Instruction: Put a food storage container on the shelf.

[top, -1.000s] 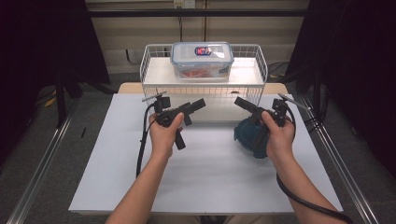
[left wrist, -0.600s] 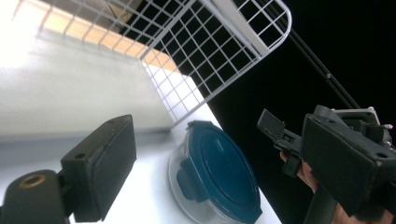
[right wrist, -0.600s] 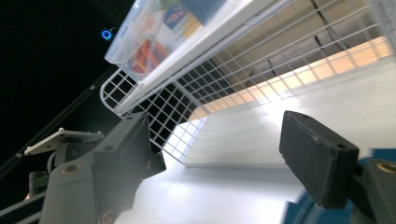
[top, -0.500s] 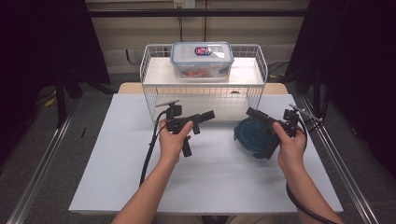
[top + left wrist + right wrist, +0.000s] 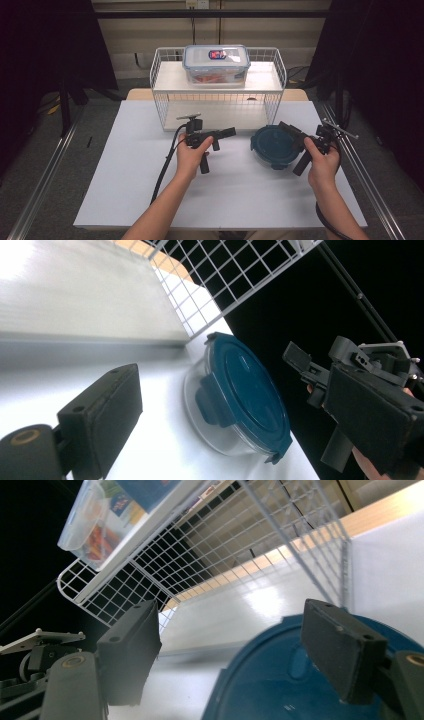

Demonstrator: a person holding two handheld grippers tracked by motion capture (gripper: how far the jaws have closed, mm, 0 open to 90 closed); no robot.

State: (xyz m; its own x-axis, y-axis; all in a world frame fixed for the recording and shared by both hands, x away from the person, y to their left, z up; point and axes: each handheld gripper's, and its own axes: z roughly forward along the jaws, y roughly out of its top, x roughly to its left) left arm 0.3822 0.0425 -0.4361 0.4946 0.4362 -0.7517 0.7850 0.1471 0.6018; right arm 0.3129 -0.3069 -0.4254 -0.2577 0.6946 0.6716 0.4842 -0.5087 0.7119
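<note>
Now both hands sit lower and further toward the 3 o'clock side of the surface [image 5: 125,190] than a second ago, and the work in hand looks like an approach to the round container with the dark blue clip lid [image 5: 274,146]. That container rests on the surface at about 3 o'clock from centre, just in front of the 5 o'clock corner of the white wire rack [image 5: 162,107]; it has not shifted across the three high views. The right hand-held gripper [image 5: 290,131] has swung out from above the lid to its 3 o'clock rim, jaws spread, one pad over the lid and one off its edge in the right gripper view, nothing pinched. The left hand-held gripper [image 5: 230,132] has come down near the surface centre, pointing toward 3 o'clock at the container and well apart from it; its jaws have just been opening and stand spread and empty. The clear lidded box [image 5: 216,64] on top of the rack is untouched. Judgement: both tools are staged for a two-handed action on the lid, probably steadying the tub and working a clip, but no contact is confirmed yet.
</note>
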